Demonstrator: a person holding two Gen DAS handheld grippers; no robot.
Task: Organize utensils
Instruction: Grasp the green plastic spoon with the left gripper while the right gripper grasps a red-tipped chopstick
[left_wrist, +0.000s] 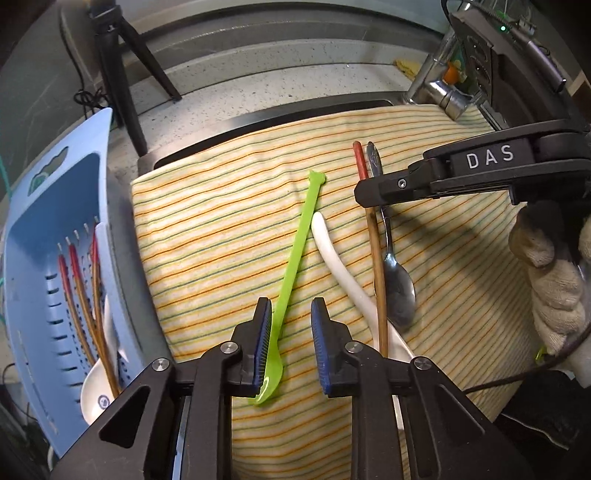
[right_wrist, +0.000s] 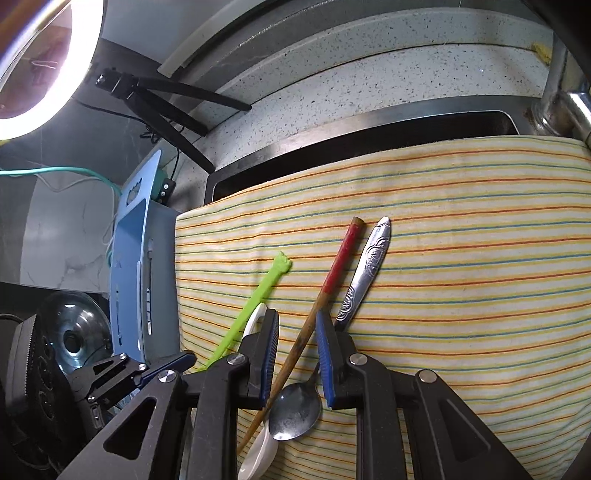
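Observation:
On the striped cloth (left_wrist: 221, 229) lie a green spoon (left_wrist: 295, 251), a white spoon (left_wrist: 340, 266), a red-topped chopstick (left_wrist: 376, 251) and a metal spoon (left_wrist: 397, 291). My left gripper (left_wrist: 291, 332) hangs low over the green spoon's lower stem. The stem lies between the jaws against the left pad, with a gap to the right pad. My right gripper (right_wrist: 297, 354) straddles the chopstick (right_wrist: 332, 277), with a gap on both sides. The metal spoon (right_wrist: 365, 266) passes under its right finger. The blue basket (left_wrist: 55, 258) at the left holds several chopsticks (left_wrist: 77, 288) and a white spoon (left_wrist: 96, 395).
A sink rim (right_wrist: 332, 129) and speckled counter lie behind the cloth, with a faucet (left_wrist: 439, 92) at the back right. A black tripod (left_wrist: 122, 74) stands at the back left. A ring light (right_wrist: 48, 74) and a glass lid (right_wrist: 74, 332) sit left of the basket. A gloved hand (left_wrist: 550, 280) holds the right gripper.

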